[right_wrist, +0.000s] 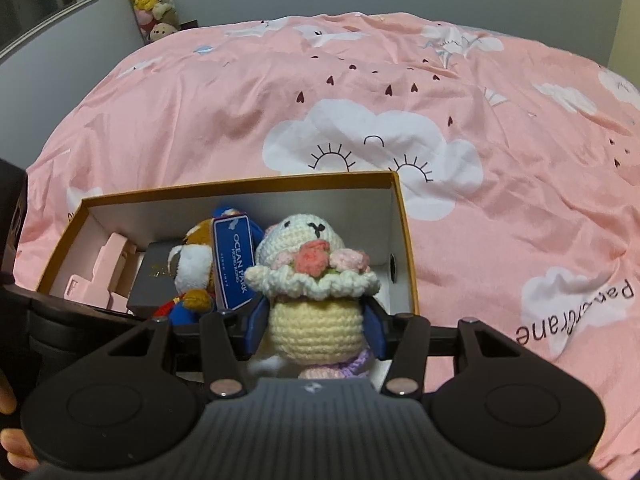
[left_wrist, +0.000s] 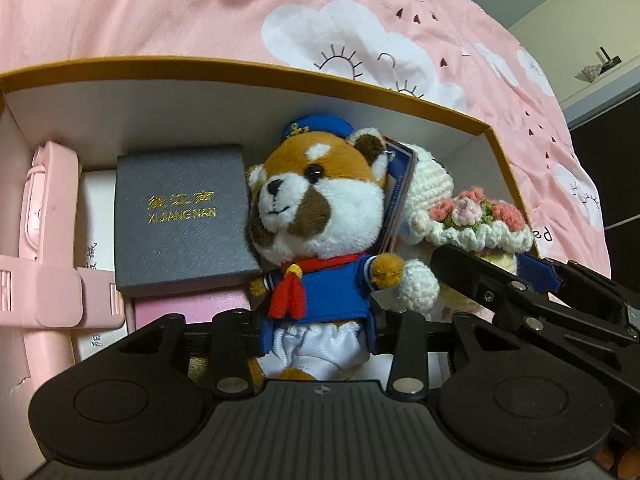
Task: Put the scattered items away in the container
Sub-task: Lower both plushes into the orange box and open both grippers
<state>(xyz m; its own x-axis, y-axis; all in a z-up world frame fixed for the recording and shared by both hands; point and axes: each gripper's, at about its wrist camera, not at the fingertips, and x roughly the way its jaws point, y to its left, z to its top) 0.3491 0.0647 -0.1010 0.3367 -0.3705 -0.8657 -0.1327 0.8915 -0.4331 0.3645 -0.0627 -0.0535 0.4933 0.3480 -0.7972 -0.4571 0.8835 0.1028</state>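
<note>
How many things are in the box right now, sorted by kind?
Soft toys: 2, the sailor plush and the crochet doll
Gift cases: 2, dark grey and pink
Pink phone holder: 1
White item, unclear: 1
Total: 6

The bedspread (right_wrist: 200, 112) is pink with white clouds and dark hearts. The box (left_wrist: 248, 65) has a mustard rim and white inside. The plush (left_wrist: 316, 216) is orange, white and brown, in blue with a red scarf. The crochet doll (right_wrist: 308, 280) is cream with pink roses. The case (left_wrist: 180, 216) is grey with gold lettering.
</note>
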